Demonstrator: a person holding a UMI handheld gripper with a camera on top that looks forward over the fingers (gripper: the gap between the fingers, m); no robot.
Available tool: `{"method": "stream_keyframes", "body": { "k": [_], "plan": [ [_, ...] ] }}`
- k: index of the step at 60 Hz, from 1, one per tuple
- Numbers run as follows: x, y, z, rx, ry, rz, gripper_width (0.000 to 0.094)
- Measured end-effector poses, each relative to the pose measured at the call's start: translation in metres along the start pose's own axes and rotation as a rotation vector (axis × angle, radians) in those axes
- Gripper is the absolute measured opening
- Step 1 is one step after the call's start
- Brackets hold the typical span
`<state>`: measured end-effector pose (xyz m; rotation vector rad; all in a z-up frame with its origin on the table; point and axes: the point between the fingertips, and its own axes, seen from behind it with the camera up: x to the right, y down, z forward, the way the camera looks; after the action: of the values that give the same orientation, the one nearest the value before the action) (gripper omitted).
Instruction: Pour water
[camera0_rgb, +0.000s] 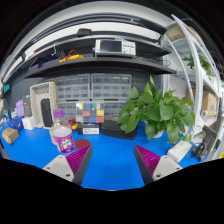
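1. Down at the gripper (109, 160): the two fingers stand wide apart, magenta pads (76, 157) facing each other across a broad gap, and there is nothing between them. It is carrying nothing.

2. Below and between the fingers is only the bare blue tabletop (110, 150).

3. Just ahead of the left finger, a little outside it, stands a small clear bottle (62, 133) with a pink cap and a pink label. It looks like the task's vessel, though whether it holds water I cannot tell.

4. The key relation: the bottle lies forward and to the left of the gap, not on the centre line. Its long axis is upright, so a side-on pinch around the body suits it. My read: the gripper needs to swing left and ease forward until the bottle sits between the pads.

5. Pose: the gripper looks out nearly level along the table and low over it. The holding hand is not visible.

6. Further out, a leafy potted plant (158, 110) stands to the right, well apart from the bottle. A colour chart (90, 112) and drawer cabinets (95, 88) line the back under a dark shelf (95, 65).

7. No receiving cup is clearly made out. Pouring has not begun.
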<state>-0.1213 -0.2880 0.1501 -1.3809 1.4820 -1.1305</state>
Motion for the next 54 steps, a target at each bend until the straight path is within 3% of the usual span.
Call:
{"method": "stream_keyframes", "body": {
  "k": [21, 39, 49, 54],
  "plan": [
    [-0.099, 0.040, -0.008, 0.073, -0.213, 0.043, 0.0861],
    [-0.145, 0.027, 0.052, 0.116, -0.201, -0.009, 0.0865],
    [-0.154, 0.011, 0.076, 0.153, -0.172, -0.013, 0.0763],
    [-0.158, 0.009, 0.084, 0.168, -0.158, -0.020, 0.0664]
  ]
}}
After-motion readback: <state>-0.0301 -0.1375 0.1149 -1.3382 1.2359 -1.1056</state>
